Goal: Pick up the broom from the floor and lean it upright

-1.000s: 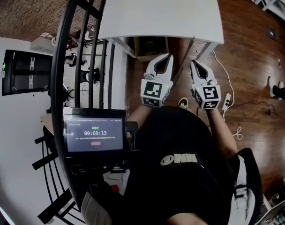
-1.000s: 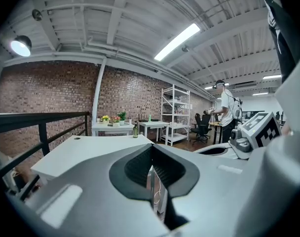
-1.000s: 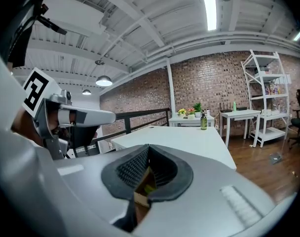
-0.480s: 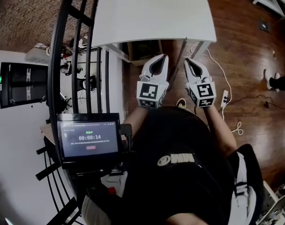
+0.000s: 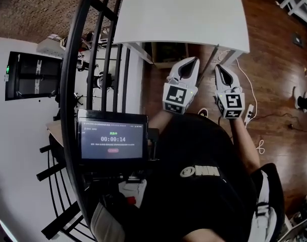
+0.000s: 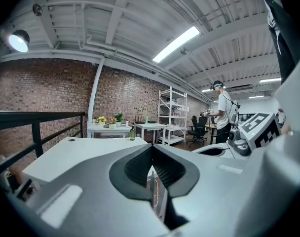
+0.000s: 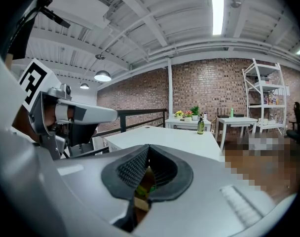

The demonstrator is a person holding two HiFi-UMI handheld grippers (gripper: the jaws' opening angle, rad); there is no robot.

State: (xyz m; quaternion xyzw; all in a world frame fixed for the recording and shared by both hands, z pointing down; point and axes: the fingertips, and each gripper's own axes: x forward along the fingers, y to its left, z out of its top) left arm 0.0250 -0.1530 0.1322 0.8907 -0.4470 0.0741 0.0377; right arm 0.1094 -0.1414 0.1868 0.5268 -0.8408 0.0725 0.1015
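Since both claws are empty, you've got nothing of the task done yet. Your left gripper (image 5: 194,61) and right gripper (image 5: 218,67) are held out side by side ahead of you. Jaws are pressed together on each, nothing pinched in either. No sure sight of the broom. A thin dark rod (image 5: 214,59) slants between the gripper tips, below the near edge of the white table (image 5: 184,14). It might be the handle, can't tell. All left, as I judge it: locate it, open a claw, grab, lift, lean it upright.
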